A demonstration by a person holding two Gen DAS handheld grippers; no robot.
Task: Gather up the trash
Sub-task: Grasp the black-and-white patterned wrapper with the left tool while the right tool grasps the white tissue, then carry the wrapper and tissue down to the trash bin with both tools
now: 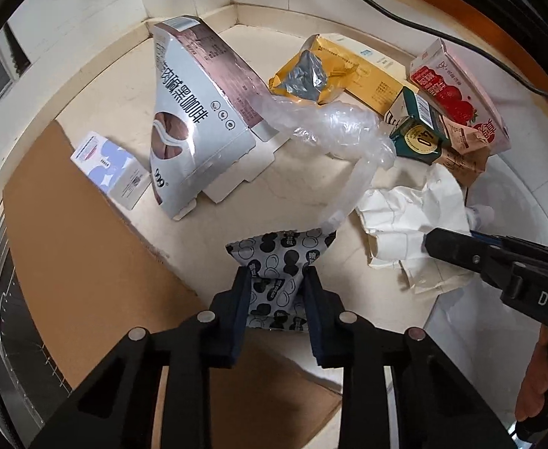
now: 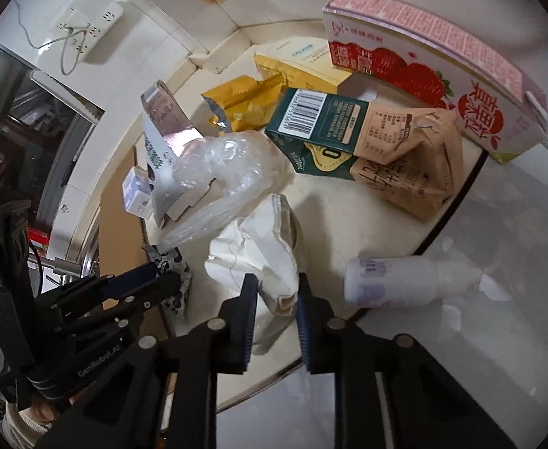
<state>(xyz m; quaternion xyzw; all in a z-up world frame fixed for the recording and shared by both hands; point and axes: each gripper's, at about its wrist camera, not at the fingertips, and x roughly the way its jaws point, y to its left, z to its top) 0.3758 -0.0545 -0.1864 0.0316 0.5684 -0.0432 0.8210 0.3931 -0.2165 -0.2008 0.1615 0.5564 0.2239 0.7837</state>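
Between our left gripper [image 1: 276,292] fingers sits a spotted snack wrapper [image 1: 279,258]; our right gripper [image 2: 274,299] pinches crumpled white paper [image 2: 259,258]. Both rest on a cream countertop [image 1: 303,194] (tiled corner at 12 o'clock), brown cardboard [image 1: 79,247] at 9 o'clock.

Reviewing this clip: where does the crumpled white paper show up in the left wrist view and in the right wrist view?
Left wrist: crumpled white paper lies right of centre, with the right gripper reaching onto it from the right edge.
Right wrist: the paper sits low centre, between the right gripper's fingers.
Shared landmark: the clear plastic bag just beyond the paper in both views.
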